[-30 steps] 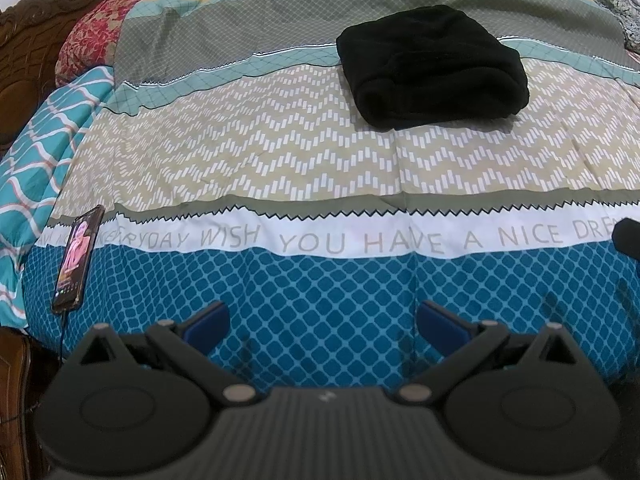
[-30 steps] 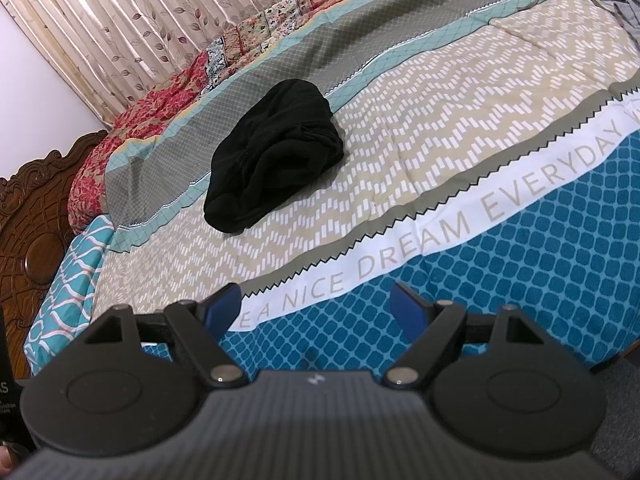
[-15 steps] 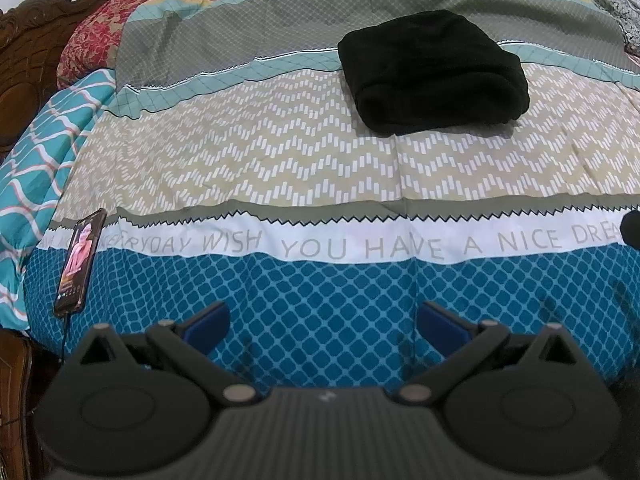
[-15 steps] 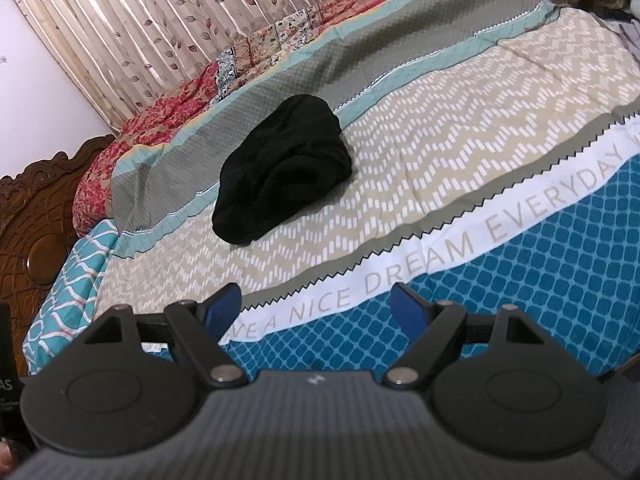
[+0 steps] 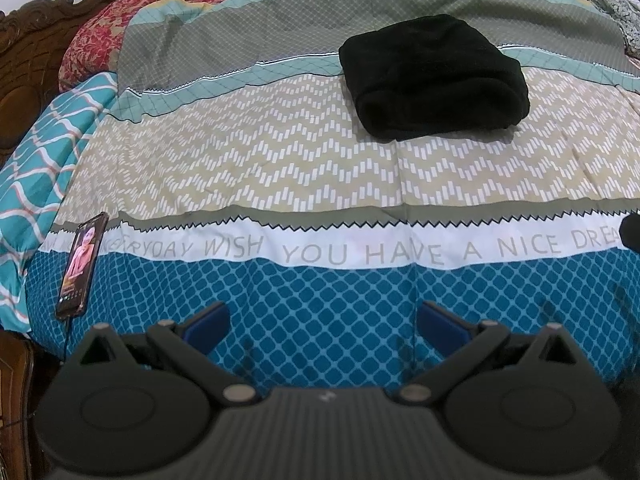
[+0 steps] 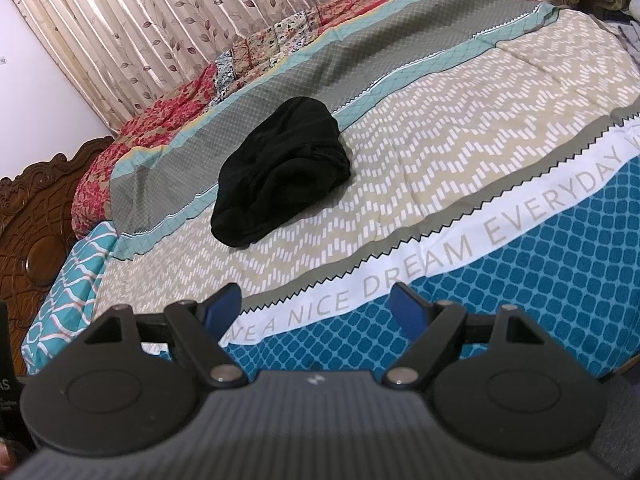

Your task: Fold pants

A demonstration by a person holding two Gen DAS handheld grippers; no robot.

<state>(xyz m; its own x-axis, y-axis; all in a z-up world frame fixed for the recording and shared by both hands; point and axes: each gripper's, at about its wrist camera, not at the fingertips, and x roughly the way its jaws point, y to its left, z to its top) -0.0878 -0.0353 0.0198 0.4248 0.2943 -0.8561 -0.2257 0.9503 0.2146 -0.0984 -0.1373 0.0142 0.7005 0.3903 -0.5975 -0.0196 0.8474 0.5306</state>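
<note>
I hold my left gripper (image 5: 323,326) low over the near edge of the bed, its blue pads (image 5: 208,322) spread wide apart with nothing between them, only the blue diamond-patterned part of the bedspread (image 5: 320,320) showing in the gap. My right gripper (image 6: 318,308) is held the same way, fingers (image 6: 408,312) wide apart and empty, hanging over the near blue band and the white strip of printed lettering (image 6: 460,256). Neither one touches the cloth. Off to the left of my left gripper, a phone (image 5: 82,266) lies at the bed's edge with its screen lit and a cable trailing down from it. Past the lettering comes a beige zigzag band (image 5: 280,168), and beyond that, well apart from both grippers, lie the pants (image 5: 434,76): a black bundle folded into a compact, thick block, resting where the zigzag band meets the teal and grey stripes. From my left gripper they sit ahead and somewhat to the right; from my right gripper the pants (image 6: 280,172) sit ahead and to the left. Further back a red floral blanket (image 6: 160,120) lies along the far side, a carved wooden headboard (image 6: 36,220) stands at the left, and a leaf-printed curtain (image 6: 160,20) hangs behind.
</note>
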